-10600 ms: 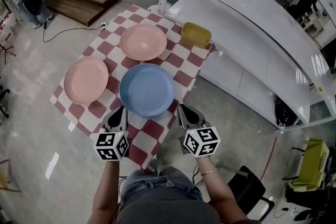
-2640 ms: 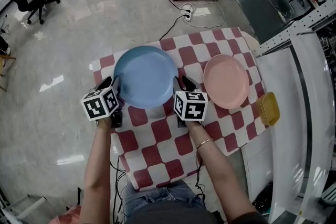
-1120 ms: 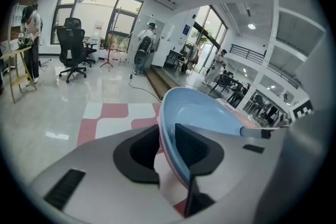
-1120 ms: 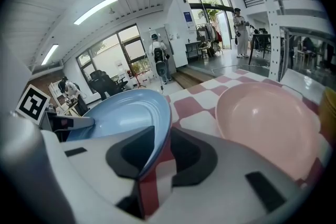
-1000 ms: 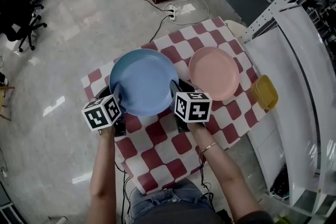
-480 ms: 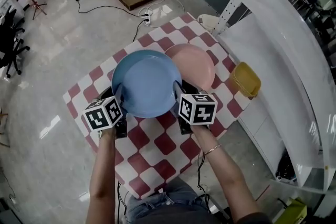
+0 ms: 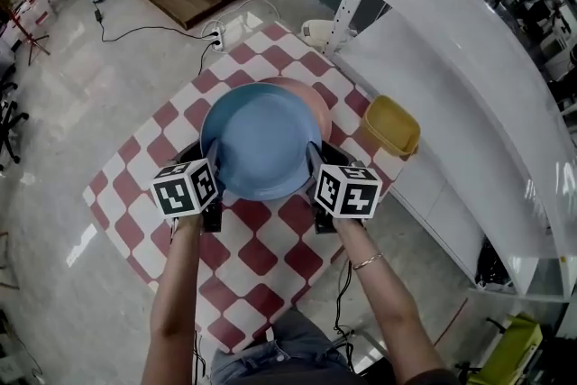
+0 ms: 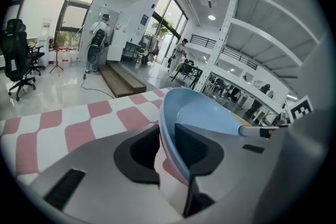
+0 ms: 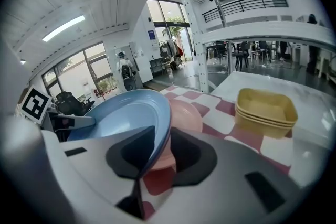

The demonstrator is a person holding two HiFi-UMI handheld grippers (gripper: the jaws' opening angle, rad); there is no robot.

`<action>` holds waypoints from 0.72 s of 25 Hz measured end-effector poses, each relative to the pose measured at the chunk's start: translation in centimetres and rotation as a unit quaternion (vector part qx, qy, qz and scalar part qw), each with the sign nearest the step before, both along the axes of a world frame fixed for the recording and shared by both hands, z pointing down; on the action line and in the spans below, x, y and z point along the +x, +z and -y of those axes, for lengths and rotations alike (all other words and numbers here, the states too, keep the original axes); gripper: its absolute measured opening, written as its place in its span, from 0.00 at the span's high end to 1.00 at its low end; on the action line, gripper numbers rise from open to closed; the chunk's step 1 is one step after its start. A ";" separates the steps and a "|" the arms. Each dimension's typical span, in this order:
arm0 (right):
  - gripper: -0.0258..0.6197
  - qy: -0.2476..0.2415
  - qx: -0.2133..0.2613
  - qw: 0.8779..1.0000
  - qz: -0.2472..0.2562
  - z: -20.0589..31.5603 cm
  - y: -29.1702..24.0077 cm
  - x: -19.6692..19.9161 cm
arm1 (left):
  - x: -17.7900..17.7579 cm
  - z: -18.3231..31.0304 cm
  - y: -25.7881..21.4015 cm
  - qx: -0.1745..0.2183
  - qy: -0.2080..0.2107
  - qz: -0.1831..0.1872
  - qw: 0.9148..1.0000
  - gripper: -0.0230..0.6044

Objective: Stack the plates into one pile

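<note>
left gripper (image 7: 206, 158) and right gripper (image 7: 315, 158) each clamp a rim of the blue plate (image 7: 260, 140), held over the pink plate (image 7: 313, 97) on the checkered table (image 7: 126, 194).

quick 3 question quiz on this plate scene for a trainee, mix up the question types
1. True or false: the left gripper and the right gripper are both empty.
2. What peeks out past the far edge of the blue plate? A: a pink plate. B: a mug. C: a fork.
3. Fill in: the stacked tubs on the cloth are ___ in colour.

Key: 1 false, each grips the blue plate by its rim. 2 A. 3 yellow.
</note>
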State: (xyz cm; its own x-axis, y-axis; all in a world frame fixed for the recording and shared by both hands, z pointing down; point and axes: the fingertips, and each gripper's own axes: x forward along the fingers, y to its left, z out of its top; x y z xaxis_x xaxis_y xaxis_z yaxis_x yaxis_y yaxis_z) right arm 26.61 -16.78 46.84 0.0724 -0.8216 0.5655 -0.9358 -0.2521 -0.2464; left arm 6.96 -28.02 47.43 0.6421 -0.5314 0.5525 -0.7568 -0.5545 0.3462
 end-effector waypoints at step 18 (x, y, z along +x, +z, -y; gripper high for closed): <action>0.80 0.049 -0.014 0.999 -0.016 0.1 2.8 7.2 | 7.9 1.3 2.7 0.003 0.035 0.027 0.999 0.79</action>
